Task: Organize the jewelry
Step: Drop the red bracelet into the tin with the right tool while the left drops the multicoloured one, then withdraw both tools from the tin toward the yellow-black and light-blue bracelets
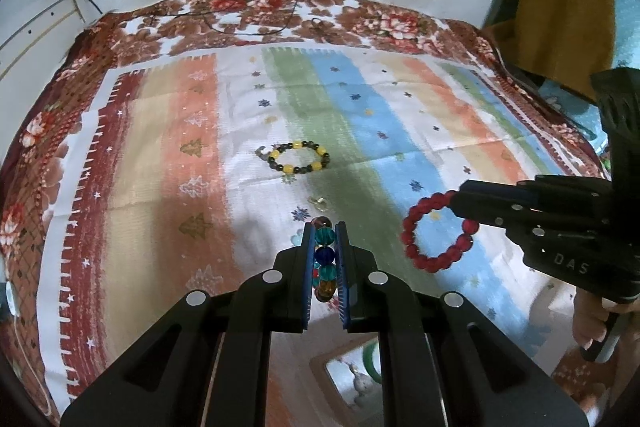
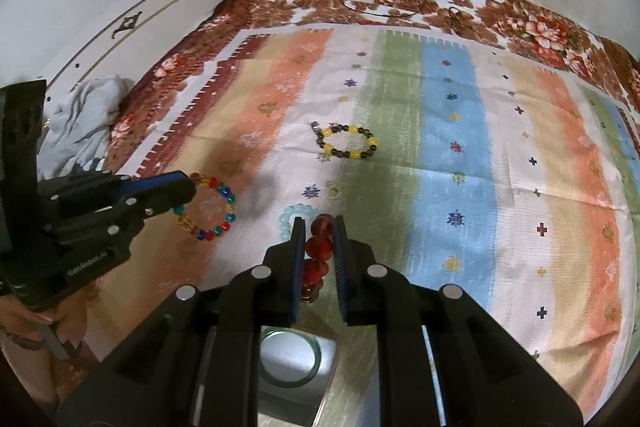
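The left gripper [image 1: 324,239] clamps a multicoloured bracelet [image 1: 324,255]; the right gripper [image 2: 316,239] clamps a red bracelet [image 2: 318,251]. Both hang above the bed [image 1: 160,131]; a yellow-and-dark bracelet [image 1: 298,157] lies farther off, unsorted.

Your left tongs [image 1: 325,239] and right tongs [image 2: 318,233] are matte black plastic with blue ribbed pads [image 1: 308,275], round silver screw heads along the linkages, white lettering on the bodies, and a dark bracelet on your left wrist.
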### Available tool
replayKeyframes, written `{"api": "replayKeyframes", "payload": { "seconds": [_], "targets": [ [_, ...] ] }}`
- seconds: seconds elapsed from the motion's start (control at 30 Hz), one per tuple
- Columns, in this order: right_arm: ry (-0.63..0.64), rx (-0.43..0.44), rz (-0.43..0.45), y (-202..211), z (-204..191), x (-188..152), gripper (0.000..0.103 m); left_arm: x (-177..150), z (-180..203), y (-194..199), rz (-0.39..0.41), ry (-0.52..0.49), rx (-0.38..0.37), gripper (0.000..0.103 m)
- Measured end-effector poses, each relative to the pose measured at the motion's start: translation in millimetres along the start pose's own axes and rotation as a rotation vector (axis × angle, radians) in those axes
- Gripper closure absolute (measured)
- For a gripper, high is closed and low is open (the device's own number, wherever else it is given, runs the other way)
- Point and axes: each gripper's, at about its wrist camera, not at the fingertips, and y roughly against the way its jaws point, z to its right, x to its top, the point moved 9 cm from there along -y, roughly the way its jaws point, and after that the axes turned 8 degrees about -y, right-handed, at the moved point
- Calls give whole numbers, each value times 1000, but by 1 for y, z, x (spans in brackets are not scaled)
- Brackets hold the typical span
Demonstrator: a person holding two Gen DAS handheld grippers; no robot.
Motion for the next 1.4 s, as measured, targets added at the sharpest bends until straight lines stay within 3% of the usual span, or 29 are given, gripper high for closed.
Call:
{"api": "replayKeyframes", "payload": {
  "seconds": [0.5,0.9,0.93,0.97,1.0,1.07,1.4],
  "targets": [
    [29,69,-4,26,-21,-36,88,-33,41,34,43,-49,-55,94],
    [15,96,-53,26,-20,-71,88,-67,61,24,-18,-76,-71,93],
    [7,111,-61,26,-20,-72,87,-68,61,23,-22,-76,-71,89],
    [-4,122,-65,26,-19,-73,79,-68,60,22,-26,-73,-65,71],
    [-31,127,-66,26,-15,-71,61,-68,56,22,-22,-66,-52,62],
    [-47,121,-54,26,-10,-67,52,-66,50,20,-18,-52,-34,58],
    [-96,62,-80,5,13,-54,49,-49,-6,-8,-69,41,49,57]
  ]
}}
